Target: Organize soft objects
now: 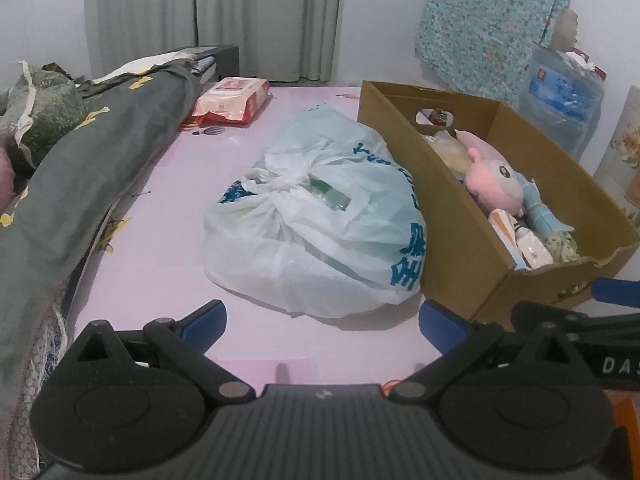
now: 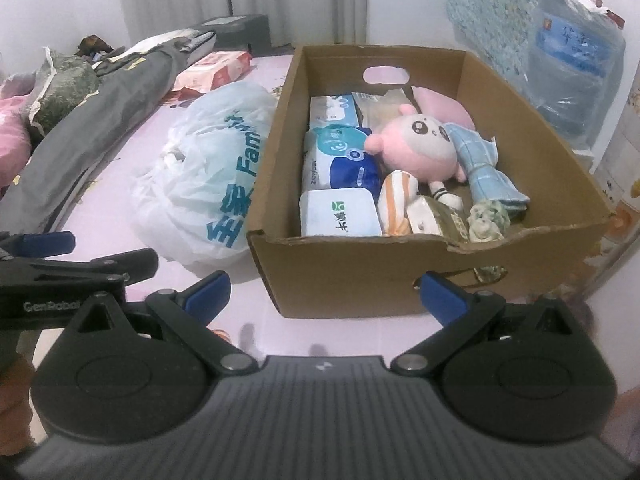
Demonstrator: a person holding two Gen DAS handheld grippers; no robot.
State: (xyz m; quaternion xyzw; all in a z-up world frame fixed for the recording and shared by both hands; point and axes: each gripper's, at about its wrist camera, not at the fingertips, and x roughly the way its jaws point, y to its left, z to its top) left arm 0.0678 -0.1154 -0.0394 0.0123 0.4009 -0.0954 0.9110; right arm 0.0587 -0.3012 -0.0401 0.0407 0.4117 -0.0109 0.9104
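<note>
1. The left tongs (image 1: 322, 322) were spread wide and empty, low over the pink bed (image 1: 168, 248).
2. A knotted white plastic bag (image 1: 320, 220) lay on the bed just ahead of them, touching the cardboard box (image 1: 452, 236) to its right.
3. The right tongs (image 2: 324, 294) were likewise spread and empty, facing the box's near wall.
4. Inside the box, beyond those tongs, lay a pink plush doll (image 2: 420, 148), tissue packs (image 2: 340, 216) and a blue cloth (image 2: 480, 160).

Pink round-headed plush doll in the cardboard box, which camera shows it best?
Right wrist view: the pink round-headed plush doll shows face, body and striped leg from above. In the left wrist view the doll is partly hidden by the box wall.
</note>
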